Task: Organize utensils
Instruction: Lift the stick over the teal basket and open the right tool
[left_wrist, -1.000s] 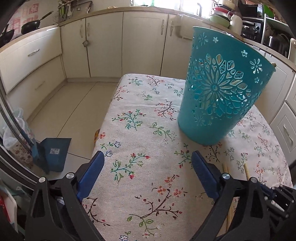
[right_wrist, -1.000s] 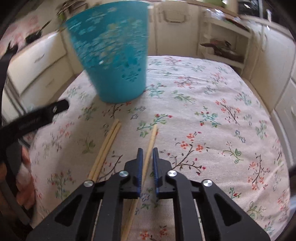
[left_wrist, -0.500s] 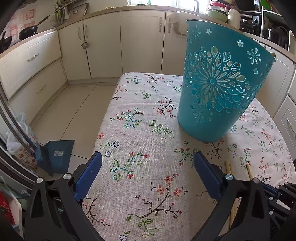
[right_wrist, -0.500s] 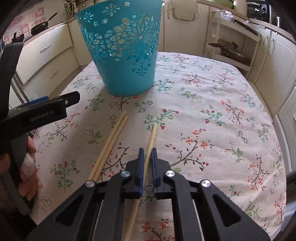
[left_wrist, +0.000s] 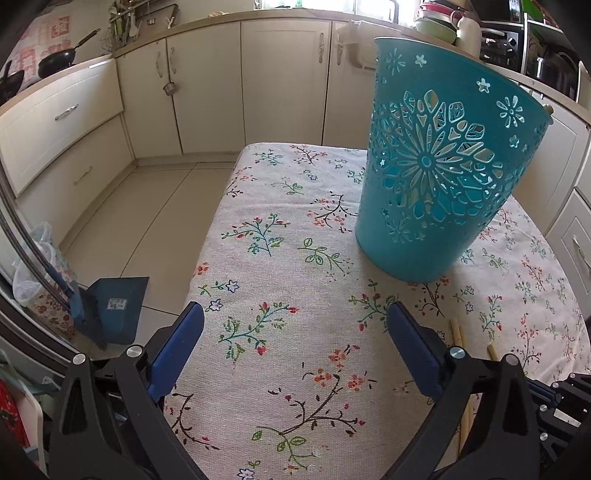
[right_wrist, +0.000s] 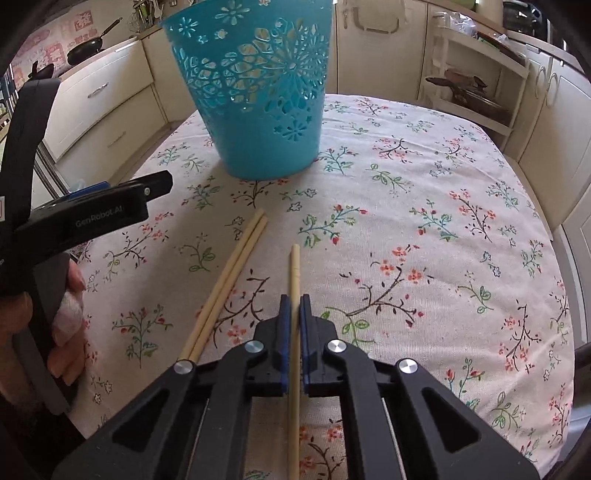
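My right hand-held gripper (right_wrist: 294, 308) is clamped on a single chopstick (right_wrist: 294, 269) above the floral counter (right_wrist: 424, 229). Two more chopsticks (right_wrist: 236, 273) lie just left. Beyond them stands the teal basket (right_wrist: 258, 92). My left hand-held gripper (left_wrist: 295, 328) hangs wide apart, empty.

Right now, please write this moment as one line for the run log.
right hand-held gripper: shut on single chopstick | left hand-held gripper: open, empty | chopstick pair: on tablecloth | teal basket: upright
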